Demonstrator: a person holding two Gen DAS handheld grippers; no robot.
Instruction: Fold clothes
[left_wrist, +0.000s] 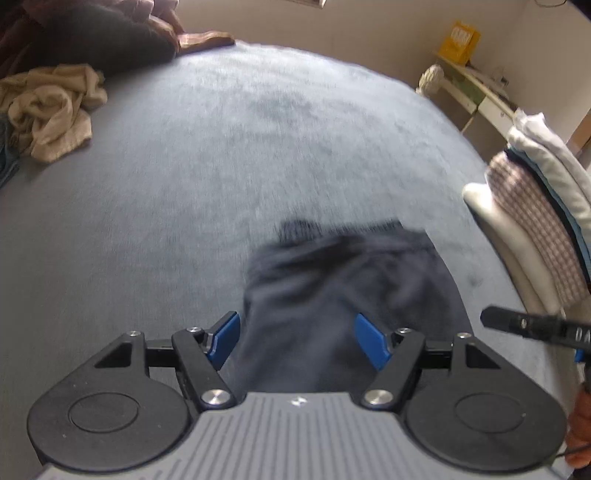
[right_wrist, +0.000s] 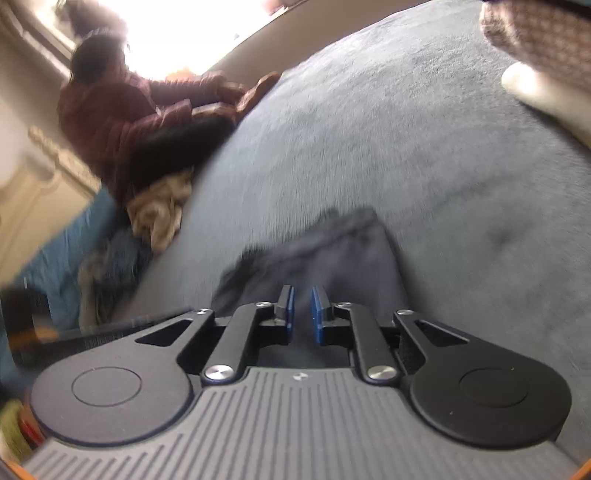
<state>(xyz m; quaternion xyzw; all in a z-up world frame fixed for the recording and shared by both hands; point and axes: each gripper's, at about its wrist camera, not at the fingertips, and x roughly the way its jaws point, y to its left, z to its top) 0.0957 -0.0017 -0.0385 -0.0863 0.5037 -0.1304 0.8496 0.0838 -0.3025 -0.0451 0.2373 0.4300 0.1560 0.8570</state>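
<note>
A stack of folded clothes (left_wrist: 532, 206) sits far right, a crumpled beige garment (left_wrist: 48, 110) waits far left, and the dark garment (left_wrist: 343, 295) lies bunched near centre – left gripper (left_wrist: 297, 341) wide open over it, right gripper (right_wrist: 303, 314) slightly parted, gripping nothing.

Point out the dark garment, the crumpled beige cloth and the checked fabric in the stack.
dark garment (left_wrist: 343, 273), left wrist view, middle of its rumpled top.
crumpled beige cloth (left_wrist: 51, 110), left wrist view, centre of the heap.
checked fabric (left_wrist: 532, 221), left wrist view, its folded side.
</note>
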